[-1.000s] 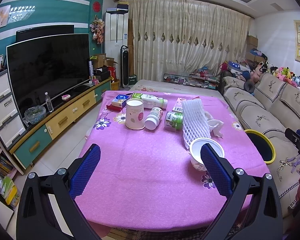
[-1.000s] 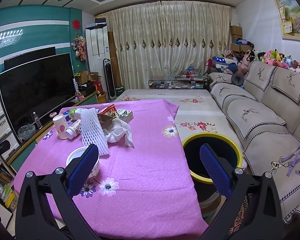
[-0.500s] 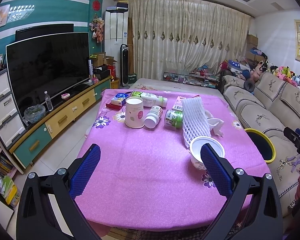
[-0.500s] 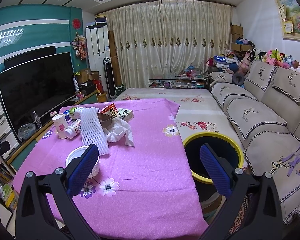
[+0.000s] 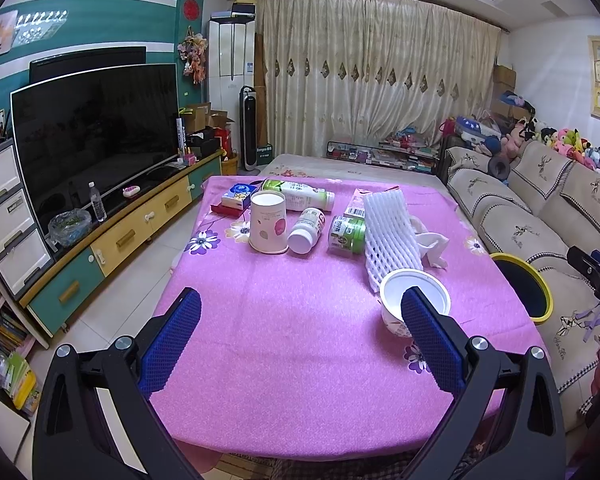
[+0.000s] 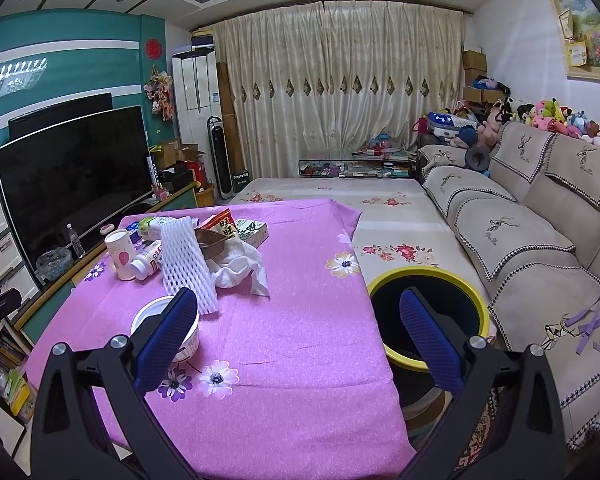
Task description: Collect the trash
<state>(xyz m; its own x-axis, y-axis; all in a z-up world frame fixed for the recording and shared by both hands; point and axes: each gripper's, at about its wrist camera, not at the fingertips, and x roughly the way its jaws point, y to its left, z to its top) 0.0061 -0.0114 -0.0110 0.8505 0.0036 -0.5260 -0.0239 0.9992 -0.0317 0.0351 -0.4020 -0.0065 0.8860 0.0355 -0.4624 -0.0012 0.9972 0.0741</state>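
Note:
Trash lies on the pink tablecloth: an upturned paper cup, a small white bottle, a green-and-white bottle, a green can, a white foam net sleeve and a white yogurt tub. My left gripper hovers open over the table's near part, holding nothing. My right gripper is open and empty too; its left finger overlaps the yogurt tub, its right finger the yellow-rimmed black bin. A crumpled white tissue and a snack bag lie behind the foam sleeve.
The bin stands on the floor between the table's right edge and the beige sofa. A TV on a low cabinet runs along the left. Small boxes sit at the table's far left.
Both views have shifted only slightly; the left view has edged a little closer to the table. No object on the table has moved, and both grippers stay open.

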